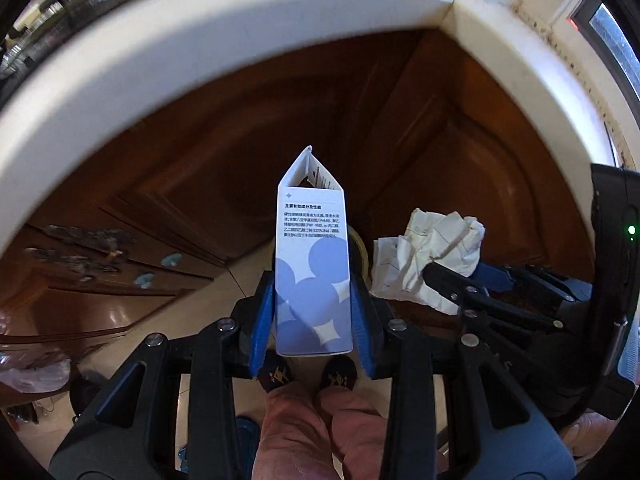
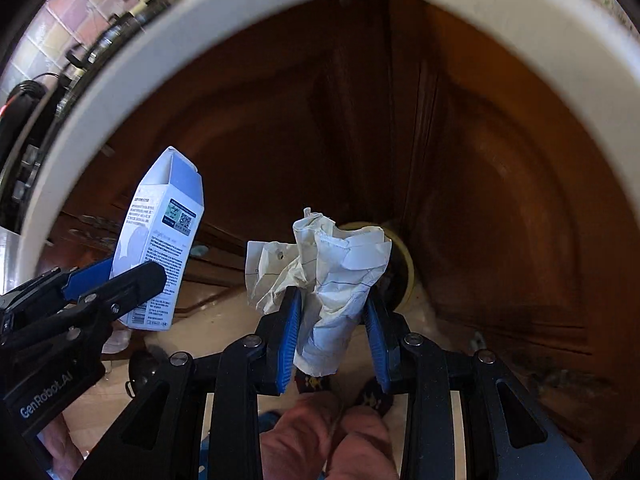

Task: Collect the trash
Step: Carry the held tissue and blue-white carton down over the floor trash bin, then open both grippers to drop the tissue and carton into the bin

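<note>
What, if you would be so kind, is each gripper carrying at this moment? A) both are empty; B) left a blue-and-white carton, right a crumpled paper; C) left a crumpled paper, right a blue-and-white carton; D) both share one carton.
B: the left gripper is clamped on the blue-and-white carton, and the right gripper is clamped on the crumpled paper.

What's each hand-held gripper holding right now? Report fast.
Left hand-held gripper: closed on the box.
Right hand-held gripper: closed on the crumpled paper.
</note>
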Action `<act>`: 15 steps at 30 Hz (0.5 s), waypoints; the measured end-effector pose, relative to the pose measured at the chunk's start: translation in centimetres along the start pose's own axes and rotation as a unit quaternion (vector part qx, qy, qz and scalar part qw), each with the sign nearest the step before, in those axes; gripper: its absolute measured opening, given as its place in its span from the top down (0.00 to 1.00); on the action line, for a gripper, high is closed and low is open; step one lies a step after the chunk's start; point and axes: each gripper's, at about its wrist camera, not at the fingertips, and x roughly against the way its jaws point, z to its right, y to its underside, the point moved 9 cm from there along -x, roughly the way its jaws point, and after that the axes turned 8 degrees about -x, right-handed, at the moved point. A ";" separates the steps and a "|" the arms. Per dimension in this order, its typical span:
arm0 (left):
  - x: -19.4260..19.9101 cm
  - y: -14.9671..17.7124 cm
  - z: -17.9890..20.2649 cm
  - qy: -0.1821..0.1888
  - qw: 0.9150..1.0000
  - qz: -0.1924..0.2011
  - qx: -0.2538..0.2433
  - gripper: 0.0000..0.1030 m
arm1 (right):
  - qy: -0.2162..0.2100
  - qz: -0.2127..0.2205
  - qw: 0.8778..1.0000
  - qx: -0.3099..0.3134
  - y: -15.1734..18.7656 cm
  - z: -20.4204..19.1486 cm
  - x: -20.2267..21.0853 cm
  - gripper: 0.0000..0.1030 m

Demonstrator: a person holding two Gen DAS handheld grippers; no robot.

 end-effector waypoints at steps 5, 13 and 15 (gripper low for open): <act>-6.8 1.7 -0.6 0.030 0.999 -0.024 -0.012 0.69 | 0.010 -0.022 1.000 -0.015 1.8 2.1 -6.9 0.70; -17.0 2.8 -1.4 0.055 0.997 -0.057 -0.017 0.68 | 0.023 -0.059 0.997 -0.041 3.3 6.2 -16.4 0.68; -19.0 2.8 -1.5 0.053 0.996 -0.064 -0.019 0.68 | 0.027 -0.061 0.997 -0.043 3.4 7.0 -18.1 0.68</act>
